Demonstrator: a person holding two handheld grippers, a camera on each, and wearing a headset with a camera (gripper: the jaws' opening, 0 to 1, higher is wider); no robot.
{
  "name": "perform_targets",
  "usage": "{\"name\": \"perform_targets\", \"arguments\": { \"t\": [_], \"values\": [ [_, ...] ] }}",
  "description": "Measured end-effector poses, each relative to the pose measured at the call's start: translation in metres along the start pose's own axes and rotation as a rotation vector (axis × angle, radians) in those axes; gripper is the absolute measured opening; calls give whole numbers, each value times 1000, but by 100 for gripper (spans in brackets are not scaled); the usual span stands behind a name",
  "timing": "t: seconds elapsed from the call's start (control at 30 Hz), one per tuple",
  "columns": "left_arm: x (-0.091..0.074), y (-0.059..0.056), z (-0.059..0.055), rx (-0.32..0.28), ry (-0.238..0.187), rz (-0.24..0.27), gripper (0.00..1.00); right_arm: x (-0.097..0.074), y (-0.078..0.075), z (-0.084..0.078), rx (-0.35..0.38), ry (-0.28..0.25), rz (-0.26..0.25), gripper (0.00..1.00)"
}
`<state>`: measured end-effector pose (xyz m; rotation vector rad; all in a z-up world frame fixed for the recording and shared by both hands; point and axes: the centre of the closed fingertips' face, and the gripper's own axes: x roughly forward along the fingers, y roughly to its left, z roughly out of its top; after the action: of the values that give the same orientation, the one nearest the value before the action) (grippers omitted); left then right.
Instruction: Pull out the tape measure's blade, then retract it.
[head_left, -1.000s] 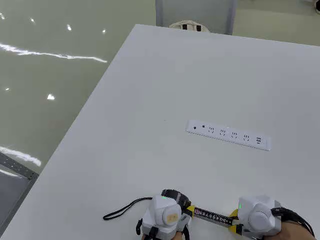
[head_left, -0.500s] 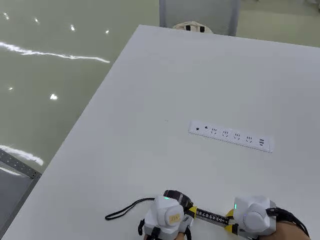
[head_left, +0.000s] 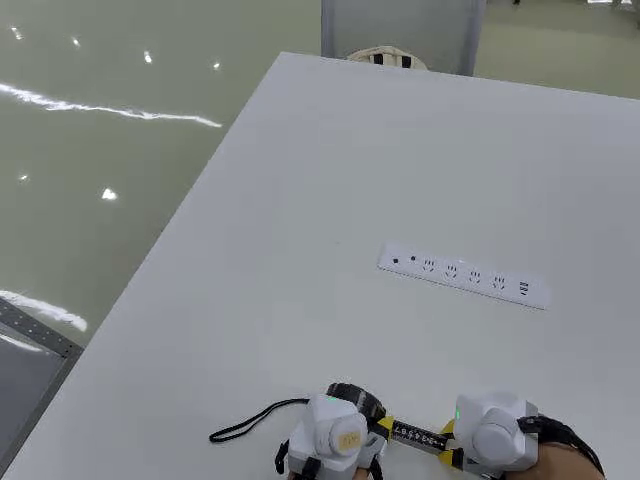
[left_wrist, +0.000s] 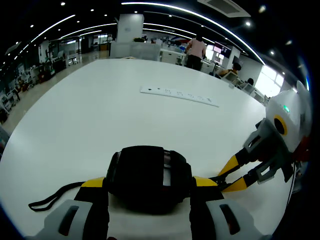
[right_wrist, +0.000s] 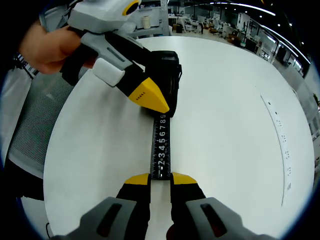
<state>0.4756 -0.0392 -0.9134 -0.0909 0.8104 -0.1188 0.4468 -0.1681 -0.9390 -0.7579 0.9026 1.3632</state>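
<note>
The black tape measure case (left_wrist: 150, 175) sits low on the white table, and my left gripper (left_wrist: 149, 182) is shut on it, yellow pads on both sides. Its black wrist strap (head_left: 245, 420) trails left across the table. A short length of black blade (right_wrist: 161, 147) with white numbers runs out of the case (right_wrist: 165, 65) toward my right gripper (right_wrist: 160, 178), which is shut on the blade's end. In the head view the case (head_left: 356, 399), the blade (head_left: 418, 435), the left gripper (head_left: 372, 428) and the right gripper (head_left: 448, 443) lie at the table's near edge.
A white power strip (head_left: 463, 275) lies on the table (head_left: 400, 170) beyond the grippers, also seen in the left gripper view as the power strip (left_wrist: 179, 94). A grey chair back (head_left: 400, 30) stands at the far edge. The table's left edge drops to a shiny floor.
The right gripper has come closer to the left one, and the exposed blade between them is shorter. The head camera has shifted a little.
</note>
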Motion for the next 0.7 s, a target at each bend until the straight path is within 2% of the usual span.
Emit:
{"name": "perform_targets", "arguments": {
  "t": [0.07,0.7],
  "values": [
    [1,0,0,0,1,-1,63,2,0,7,-5,-4,-1,14],
    [1,0,0,-2,2,-1,62,12,-1,26,-24,-19,-5,14]
  ]
}}
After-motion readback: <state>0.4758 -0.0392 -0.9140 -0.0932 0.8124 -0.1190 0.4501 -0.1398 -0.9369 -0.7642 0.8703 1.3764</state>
